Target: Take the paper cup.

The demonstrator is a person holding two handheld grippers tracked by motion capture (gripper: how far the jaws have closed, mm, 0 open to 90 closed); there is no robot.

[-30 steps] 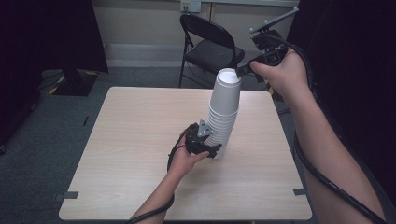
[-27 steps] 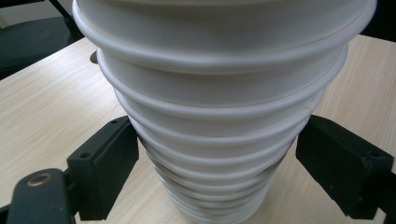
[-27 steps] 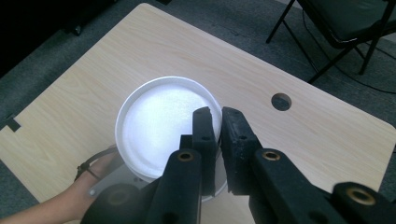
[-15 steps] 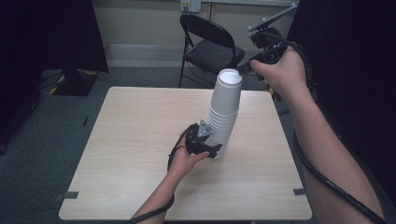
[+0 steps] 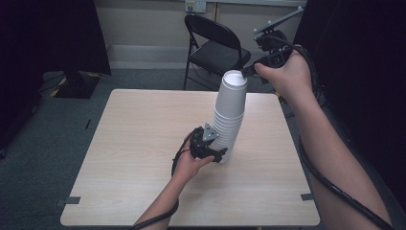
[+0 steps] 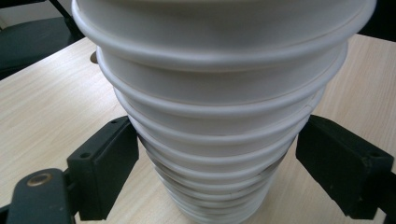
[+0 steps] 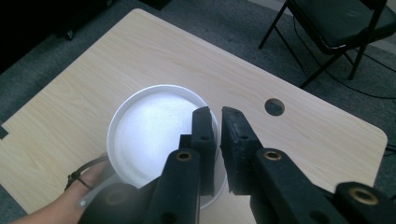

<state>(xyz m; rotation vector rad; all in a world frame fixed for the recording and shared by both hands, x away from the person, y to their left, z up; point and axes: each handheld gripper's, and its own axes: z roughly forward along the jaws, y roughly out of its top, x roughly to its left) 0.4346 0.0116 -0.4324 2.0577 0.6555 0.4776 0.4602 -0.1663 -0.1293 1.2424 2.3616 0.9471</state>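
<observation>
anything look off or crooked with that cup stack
Yes: the stack of white cups leans, its top tipped toward the right gripper, whose jaws pinch the top cup's rim. The left gripper brackets the base. Nothing spilled or damaged.

I read a light wood-grain table (image 5: 143,143) with rounded corners, standing on grey carpet (image 5: 43,124). In the right gripper view I see a round hole (image 7: 274,107) through the tabletop near one edge.

A black folding chair (image 5: 215,52) stands on the carpet just beyond the table's far edge, its seat facing the table.

Behind it I see a pale wall (image 5: 143,24) with a wall outlet (image 5: 195,5) at the top of the high view.

A dark panel (image 5: 48,33) covers the far left, with a flat dark stand base (image 5: 72,81) on the carpet below it.

Two strips of grey tape (image 5: 72,200) (image 5: 308,196) lie on the carpet, one beside each near corner of the table.
</observation>
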